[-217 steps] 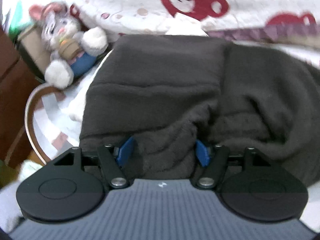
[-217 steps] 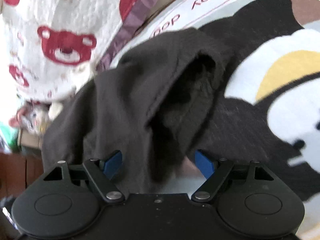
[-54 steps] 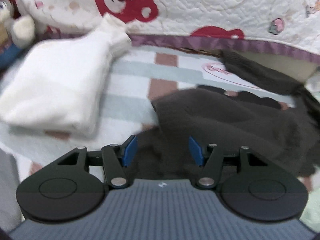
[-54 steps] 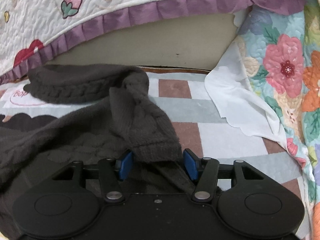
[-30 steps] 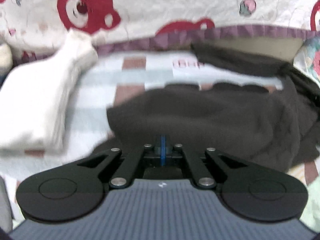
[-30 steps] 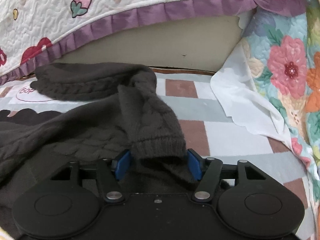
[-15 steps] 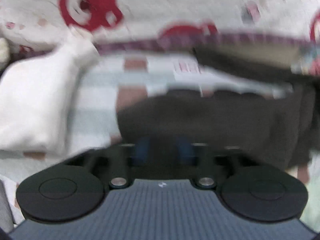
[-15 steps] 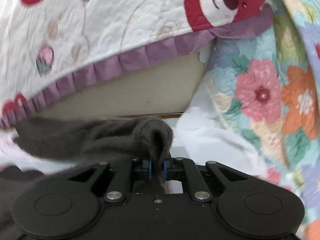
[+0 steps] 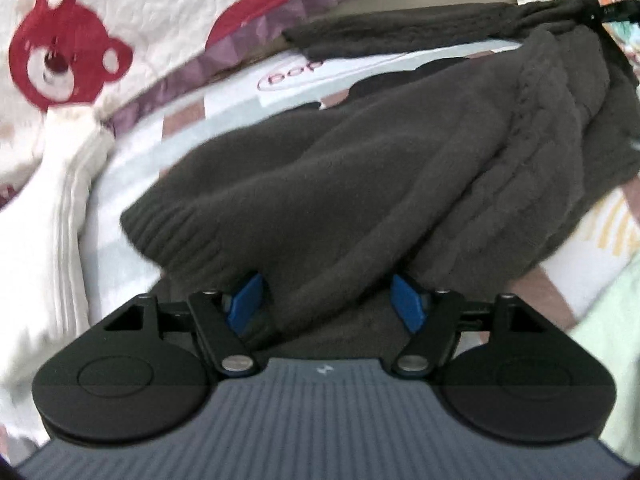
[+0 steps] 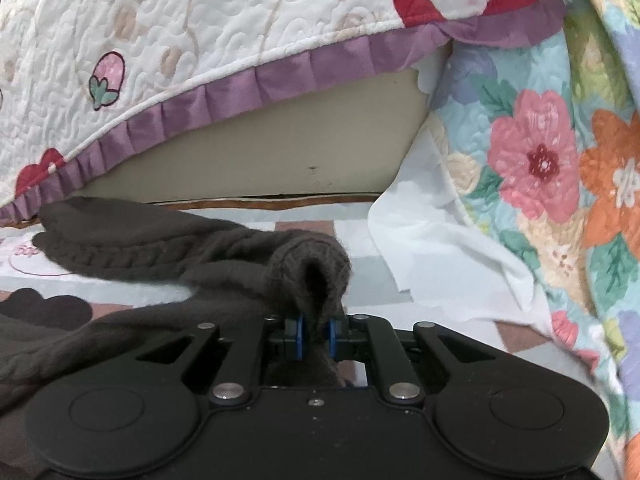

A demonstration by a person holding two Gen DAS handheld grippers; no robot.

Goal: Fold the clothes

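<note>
A dark brown knit sweater (image 9: 360, 184) lies bunched on the patterned mat. In the left wrist view its ribbed cuff (image 9: 176, 232) lies just ahead of my left gripper (image 9: 326, 300), which is open with sweater fabric between its blue pads. In the right wrist view my right gripper (image 10: 316, 332) is shut on a bunched part of the sweater (image 10: 308, 268) and holds it lifted. A sleeve (image 10: 120, 240) trails off to the left.
A folded white garment (image 9: 52, 216) lies at the left. A quilt with red bears (image 10: 200, 40) hangs along the back with a purple ruffle. A floral quilt (image 10: 560, 160) and a white cloth (image 10: 440, 248) are at the right. The mat (image 9: 240, 92) shows beyond the sweater.
My left gripper was shut one second ago and now stands open over the sweater. My right gripper closed on the sweater and lifted it; it stays shut.
</note>
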